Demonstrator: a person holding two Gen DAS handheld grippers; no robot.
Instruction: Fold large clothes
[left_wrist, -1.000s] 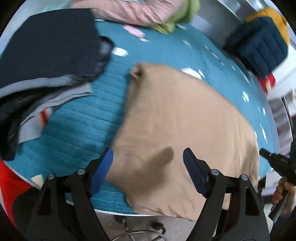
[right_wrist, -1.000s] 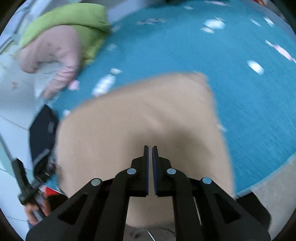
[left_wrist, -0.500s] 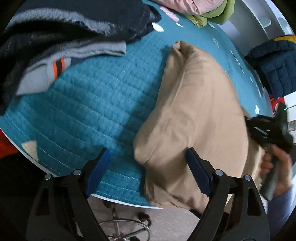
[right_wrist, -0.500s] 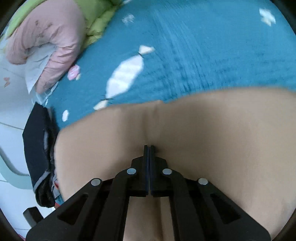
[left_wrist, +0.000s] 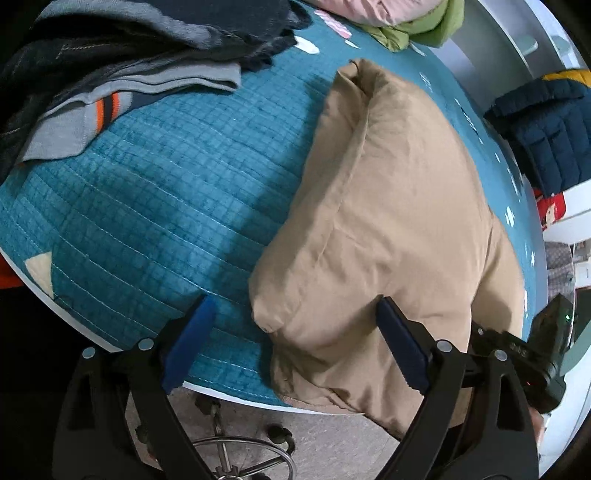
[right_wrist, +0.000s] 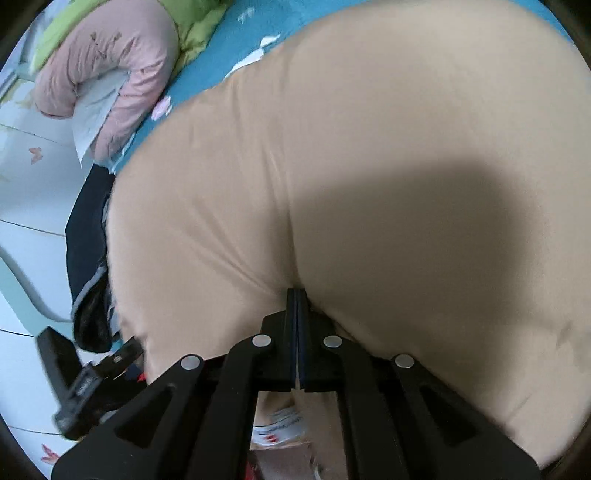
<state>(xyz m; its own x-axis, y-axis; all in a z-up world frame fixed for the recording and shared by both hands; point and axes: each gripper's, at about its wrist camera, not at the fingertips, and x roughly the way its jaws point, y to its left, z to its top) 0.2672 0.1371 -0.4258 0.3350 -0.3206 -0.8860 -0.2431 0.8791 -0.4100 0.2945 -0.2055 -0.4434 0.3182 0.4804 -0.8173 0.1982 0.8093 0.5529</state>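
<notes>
A large tan garment (left_wrist: 391, 206) lies bunched on the teal quilted table cover (left_wrist: 147, 206), its near end hanging over the table's front edge. My left gripper (left_wrist: 291, 332) is open, its blue pads on either side of the garment's near left corner, not closed on it. In the right wrist view the tan garment (right_wrist: 369, 166) fills most of the frame. My right gripper (right_wrist: 296, 295) is shut on a pinch of its fabric, which creases at the fingertips. The right gripper also shows in the left wrist view (left_wrist: 524, 354), at the garment's right edge.
A stack of dark and grey folded clothes (left_wrist: 122, 62) lies at the table's left. A pink and green pile (left_wrist: 399, 18) lies at the far side. A navy puffer jacket (left_wrist: 546, 125) sits to the right. A chair base (left_wrist: 236, 458) stands on the floor below the table edge.
My right gripper has closed fully on the tan fabric and pulled it toward the front edge, bunching it. My left gripper has moved in low around the garment's near left corner, still open.
</notes>
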